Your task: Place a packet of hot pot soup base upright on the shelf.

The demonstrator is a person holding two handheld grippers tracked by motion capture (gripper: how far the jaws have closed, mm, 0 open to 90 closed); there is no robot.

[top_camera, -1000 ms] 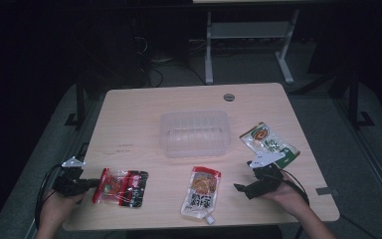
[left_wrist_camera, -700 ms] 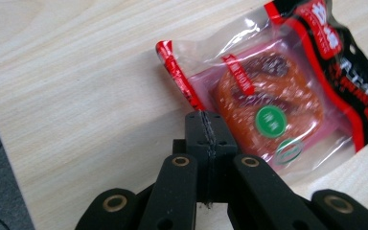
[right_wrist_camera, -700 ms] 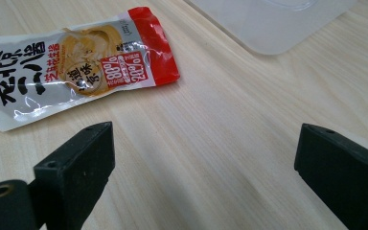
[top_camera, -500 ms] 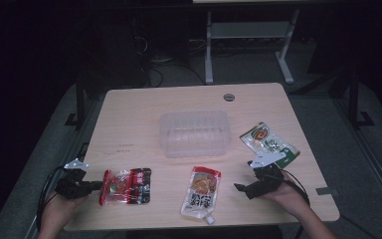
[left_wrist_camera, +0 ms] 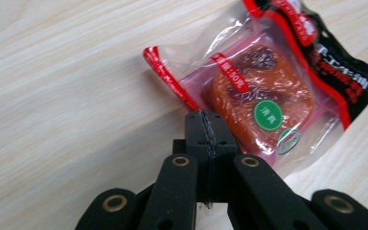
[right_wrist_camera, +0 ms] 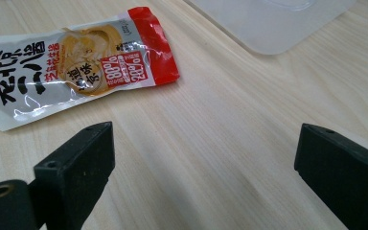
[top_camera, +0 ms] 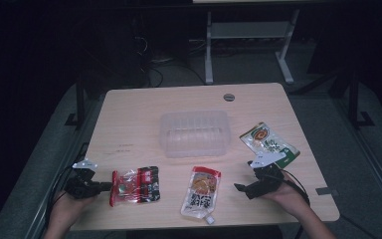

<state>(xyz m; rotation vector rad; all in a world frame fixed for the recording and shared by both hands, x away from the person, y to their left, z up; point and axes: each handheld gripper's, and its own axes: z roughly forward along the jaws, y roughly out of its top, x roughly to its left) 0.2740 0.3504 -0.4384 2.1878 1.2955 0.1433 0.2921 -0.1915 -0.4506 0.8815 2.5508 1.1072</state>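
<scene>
My left gripper (top_camera: pixel 107 186) is at the table's front left, shut on the left edge of a red, clear-windowed snack packet (top_camera: pixel 135 185). In the left gripper view the jaws meet at the left gripper's tip (left_wrist_camera: pixel 205 125), pinching the seal of the packet (left_wrist_camera: pixel 263 96). At the front right my right gripper (top_camera: pixel 246 180) rests low over the table and is open. In the right gripper view nothing but bare wood lies between the jaws of the right gripper (right_wrist_camera: pixel 206 158). A white and red pouch (right_wrist_camera: pixel 72 62) lies just ahead of it on the left.
A clear plastic container (top_camera: pixel 195 133) sits at the table's middle, and its corner (right_wrist_camera: pixel 278 24) shows in the right gripper view. A green and white packet (top_camera: pixel 268 143) lies behind the right hand. The white pouch (top_camera: pixel 201 193) lies between the two hands. A round cable hole (top_camera: pixel 229 97) is near the far edge.
My left gripper has shifted slightly to the right with the red packet pinched in it, and the packet sits a little further right. The right hand has not moved.
</scene>
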